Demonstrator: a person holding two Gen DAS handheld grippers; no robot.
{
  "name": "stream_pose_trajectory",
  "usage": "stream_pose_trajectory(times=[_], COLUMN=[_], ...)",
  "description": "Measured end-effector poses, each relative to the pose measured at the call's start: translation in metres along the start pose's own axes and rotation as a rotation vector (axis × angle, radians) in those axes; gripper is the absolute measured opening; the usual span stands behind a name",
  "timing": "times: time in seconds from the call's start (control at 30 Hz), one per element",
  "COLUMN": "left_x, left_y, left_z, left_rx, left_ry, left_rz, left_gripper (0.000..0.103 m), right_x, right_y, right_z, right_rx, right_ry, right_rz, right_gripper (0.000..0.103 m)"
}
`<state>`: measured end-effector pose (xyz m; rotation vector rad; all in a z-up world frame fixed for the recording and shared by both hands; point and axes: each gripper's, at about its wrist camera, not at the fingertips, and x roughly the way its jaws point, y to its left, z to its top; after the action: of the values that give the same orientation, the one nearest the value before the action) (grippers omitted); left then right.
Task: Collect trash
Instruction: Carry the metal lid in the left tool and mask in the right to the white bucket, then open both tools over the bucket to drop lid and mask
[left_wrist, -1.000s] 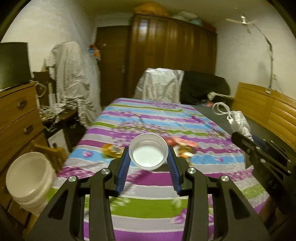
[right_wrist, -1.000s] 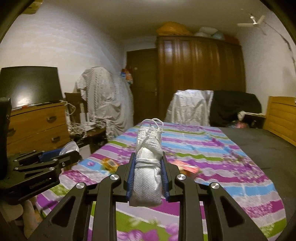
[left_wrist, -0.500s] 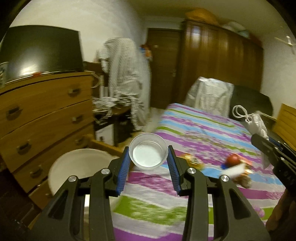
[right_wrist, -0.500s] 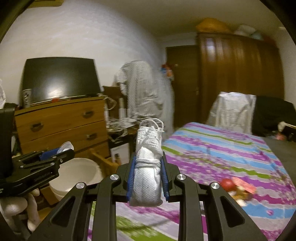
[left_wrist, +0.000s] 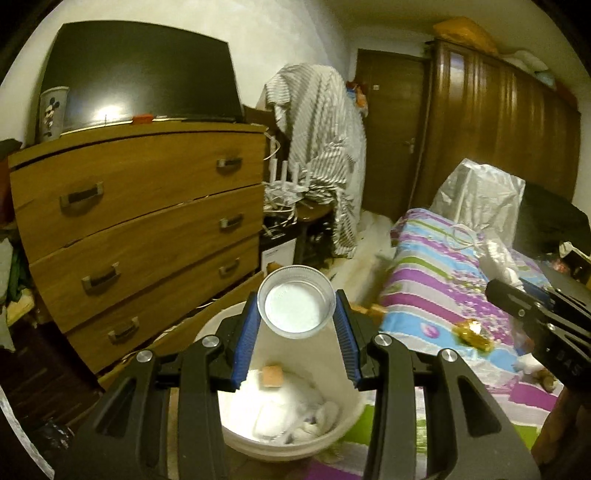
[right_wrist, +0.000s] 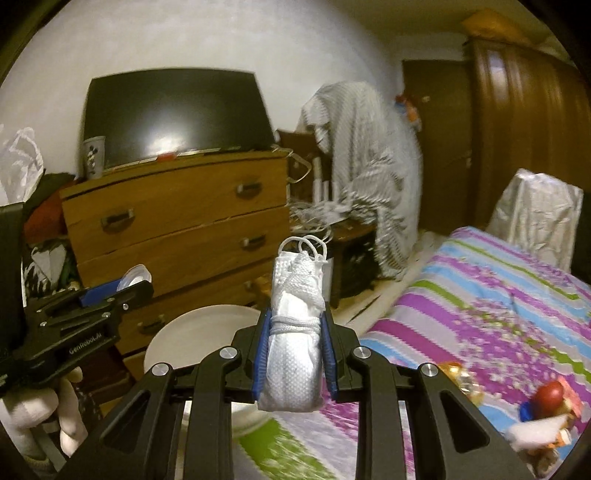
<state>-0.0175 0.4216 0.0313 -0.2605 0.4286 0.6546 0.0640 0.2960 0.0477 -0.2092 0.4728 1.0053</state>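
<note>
My left gripper (left_wrist: 296, 321) is shut on a clear plastic cup (left_wrist: 296, 302), its mouth facing the camera, right above a white bucket (left_wrist: 288, 413) that holds crumpled white scraps and a tan piece. My right gripper (right_wrist: 294, 332) is shut on a rolled white face mask (right_wrist: 295, 325) with its ear loops sticking up. In the right wrist view the white bucket (right_wrist: 192, 332) lies below and left of the mask, and the left gripper (right_wrist: 114, 295) with a gloved hand is at the left edge. The right gripper (left_wrist: 543, 314) shows at the right edge of the left wrist view.
A wooden chest of drawers (left_wrist: 140, 221) with a dark screen on top stands behind the bucket. The bed with a striped sheet (right_wrist: 498, 314) is at the right, with a golden wrapper (left_wrist: 471, 332), a red ball (right_wrist: 550, 393) and other scraps on it. A cluttered side table stands beyond.
Both grippers have swung left, away from the bed and toward the drawers. The bucket has come from the lower left edge to directly under the cup. Both grips are unchanged.
</note>
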Motion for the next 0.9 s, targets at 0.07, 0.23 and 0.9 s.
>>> stream_pose_trajectory(times=[0.07,0.23,0.9], left_x=[0.007,0.039,0.111], left_y=[0.008,0.026,0.067], left_z=[-0.002,-0.004,-0.023], left_rx=[-0.009,-0.013,-0.033], left_ry=[0.021,0.082,0.278], left_rz=[0.009,0.025,0.006], left_gripper=[0.038,0.038,0.038], right_x=[0.023,0.075,0.177], right_y=[0.009,0.021,0.026], right_z=[0.004,0.01,-0.006], right_rx=[-0.006,-0.008,-0.005], right_ry=[0.042,0.158,0.434], right_rz=[0.027,0.085,0.181], right_gripper=[0.026,0.026,0.026])
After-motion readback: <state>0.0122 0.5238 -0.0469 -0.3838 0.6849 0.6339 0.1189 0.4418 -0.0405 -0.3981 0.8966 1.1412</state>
